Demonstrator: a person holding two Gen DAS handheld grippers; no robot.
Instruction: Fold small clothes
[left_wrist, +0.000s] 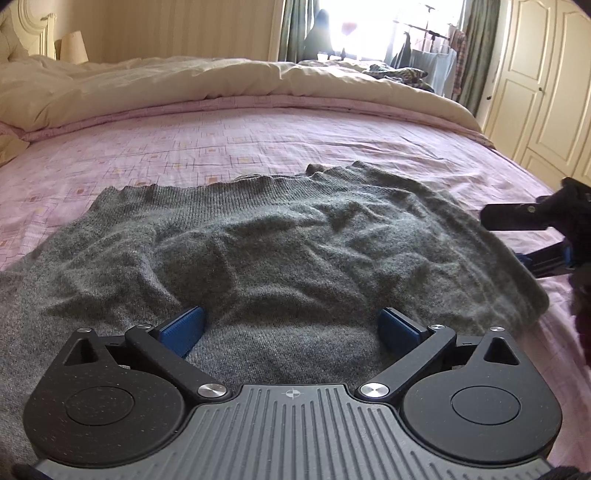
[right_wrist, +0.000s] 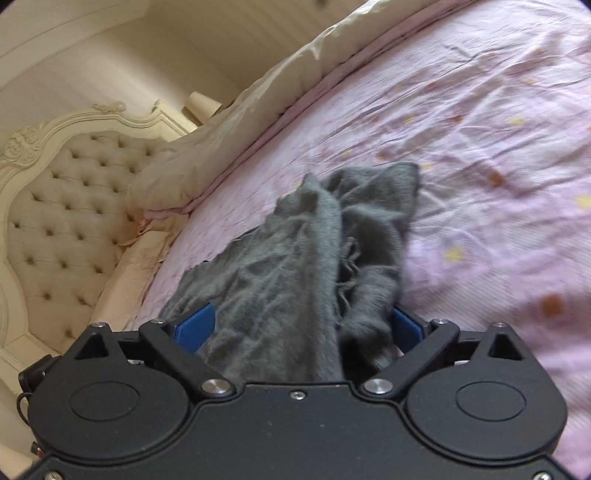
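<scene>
A grey knitted garment (left_wrist: 280, 243) lies spread and wrinkled on the pink bedsheet (left_wrist: 258, 140). My left gripper (left_wrist: 291, 328) hovers low over its near part, open, both blue pads (left_wrist: 183, 328) wide apart with only flat knit between them. My right gripper (left_wrist: 532, 236) shows at the garment's right edge, its two black fingers apart. In the right wrist view the garment (right_wrist: 295, 266) is bunched into a ridge that runs between that gripper's (right_wrist: 299, 328) spread blue pads (right_wrist: 194, 326); the jaws stand open around the fabric and do not clamp it.
A cream duvet (left_wrist: 166, 85) is rolled back along the far side of the bed. A tufted cream headboard (right_wrist: 62, 206) stands at the bed's end. Wardrobe doors (left_wrist: 543, 85) and a clothes rack by the window (left_wrist: 428, 62) are beyond the bed.
</scene>
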